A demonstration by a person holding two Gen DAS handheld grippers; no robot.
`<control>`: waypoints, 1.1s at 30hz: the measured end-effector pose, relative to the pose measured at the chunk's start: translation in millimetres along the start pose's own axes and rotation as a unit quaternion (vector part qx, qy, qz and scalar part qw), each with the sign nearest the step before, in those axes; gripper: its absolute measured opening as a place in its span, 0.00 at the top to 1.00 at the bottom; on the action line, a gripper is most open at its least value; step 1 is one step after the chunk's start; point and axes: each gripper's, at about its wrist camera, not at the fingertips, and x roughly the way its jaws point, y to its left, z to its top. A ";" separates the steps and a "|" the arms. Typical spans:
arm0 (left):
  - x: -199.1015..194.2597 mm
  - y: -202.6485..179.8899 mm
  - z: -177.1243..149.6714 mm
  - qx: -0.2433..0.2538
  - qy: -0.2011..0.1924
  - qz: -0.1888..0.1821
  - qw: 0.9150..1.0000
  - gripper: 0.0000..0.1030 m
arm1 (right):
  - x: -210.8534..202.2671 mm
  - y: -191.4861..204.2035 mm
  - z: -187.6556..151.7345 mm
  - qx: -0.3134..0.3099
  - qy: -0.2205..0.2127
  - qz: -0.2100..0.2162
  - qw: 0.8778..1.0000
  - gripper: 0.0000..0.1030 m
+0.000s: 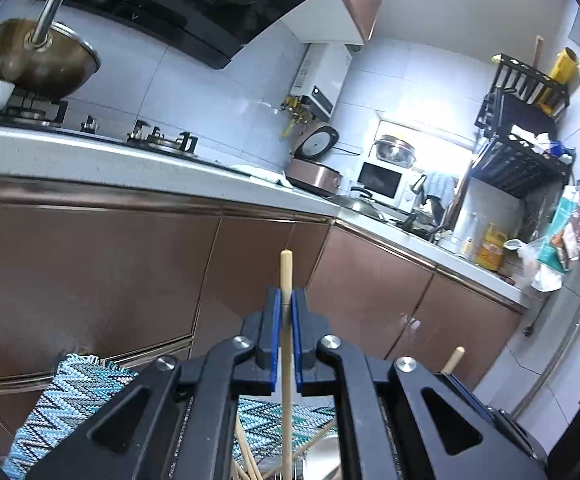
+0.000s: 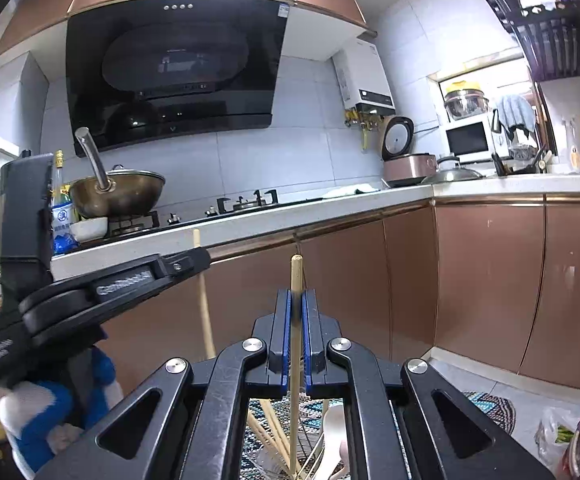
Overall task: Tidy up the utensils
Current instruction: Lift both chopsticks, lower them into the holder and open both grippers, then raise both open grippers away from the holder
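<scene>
Holding one chopstick per gripper, you had both up in front of the base cabinets (image 2: 486,280). Left gripper (image 1: 286,304): blue pads pinched tight on a wooden chopstick (image 1: 286,276), stick roughly upright, tip poking above the jaws, lower end running down behind the linkage. Right gripper (image 2: 297,300): same deal, clamped on its own chopstick (image 2: 296,270), near vertical. In the right wrist view your left gripper sat off to the left w/ its stick showing below it. Below both, more chopsticks (image 2: 268,424) and a white spoon (image 2: 335,428) lay over a zigzag mat (image 1: 70,396). Wok (image 2: 118,196) on the hob, well apart.
</scene>
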 end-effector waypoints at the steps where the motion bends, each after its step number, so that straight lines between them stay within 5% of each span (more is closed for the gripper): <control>1: 3.9 0.2 -2.7 0.001 -0.001 0.003 1.000 0.95 | 2.9 -1.8 -1.9 0.001 0.001 0.000 1.000 0.95; 14: 31.2 6.6 -35.7 0.014 -0.030 0.030 0.999 0.95 | 27.5 -1.5 -20.0 -0.008 0.015 -0.010 1.000 0.95; 23: 31.1 21.1 -49.4 0.010 -0.004 0.036 0.999 0.92 | 30.2 1.4 -35.5 -0.014 0.036 -0.025 0.999 0.93; 29: -1.5 26.2 -39.5 0.023 0.007 0.043 0.999 0.65 | 15.5 0.7 -33.9 -0.001 0.033 -0.037 0.999 0.64; 33: -29.5 29.0 -31.6 0.038 0.024 0.068 0.997 0.59 | -1.7 5.7 -31.9 0.004 0.031 -0.048 0.998 0.47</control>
